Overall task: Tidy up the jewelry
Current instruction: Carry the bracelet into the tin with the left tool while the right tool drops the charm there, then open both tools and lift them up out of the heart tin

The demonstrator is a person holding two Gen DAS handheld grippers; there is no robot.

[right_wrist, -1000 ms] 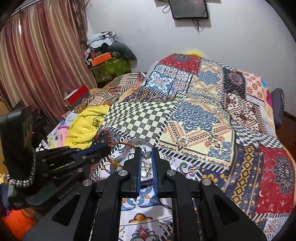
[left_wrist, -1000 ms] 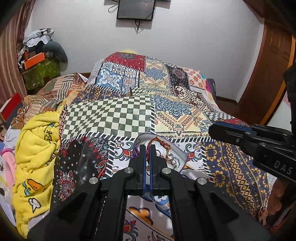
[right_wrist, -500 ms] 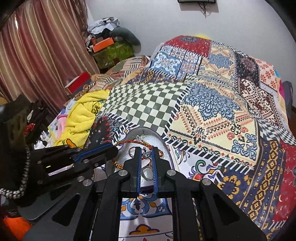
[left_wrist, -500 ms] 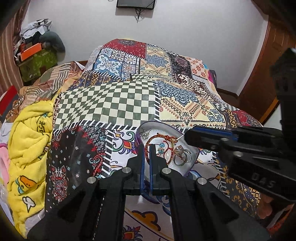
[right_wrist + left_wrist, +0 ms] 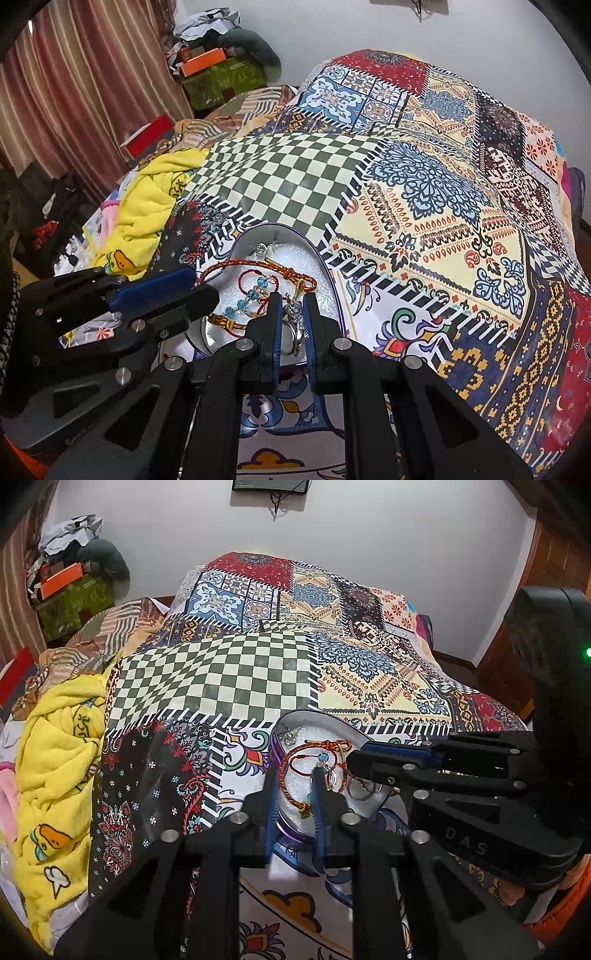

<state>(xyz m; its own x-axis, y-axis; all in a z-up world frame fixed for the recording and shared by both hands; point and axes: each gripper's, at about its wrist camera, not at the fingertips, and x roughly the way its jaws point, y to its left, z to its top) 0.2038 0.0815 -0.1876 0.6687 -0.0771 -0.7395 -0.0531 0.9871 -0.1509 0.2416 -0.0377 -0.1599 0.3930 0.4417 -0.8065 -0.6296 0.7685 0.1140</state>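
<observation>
A heart-shaped tin [image 5: 317, 720] [image 5: 325, 258] with a white foam lining lies on the patchwork bedspread. In it lie red braided bracelets [image 5: 295, 764] [image 5: 255, 266], blue beads [image 5: 247, 295], silver rings [image 5: 360, 790] [image 5: 293, 325] and a small silver charm [image 5: 290, 736] [image 5: 262, 249]. My left gripper [image 5: 295, 775] is open just over the red bracelet at the tin's near side. My right gripper [image 5: 290, 299] is open with the silver rings between its fingers. Each gripper shows in the other's view, the right [image 5: 373, 760] and the left [image 5: 184, 291].
The patchwork bedspread [image 5: 229, 679] [image 5: 443, 206] covers the bed. A yellow duck blanket [image 5: 55, 746] [image 5: 147, 199] is heaped at the left edge. Boxes and clothes [image 5: 70, 576] [image 5: 218, 62] are piled in the far left corner by curtains [image 5: 81, 85].
Both grippers have moved down and closer to the tin and have opened from shut. The right gripper's fingers now straddle the silver rings.
</observation>
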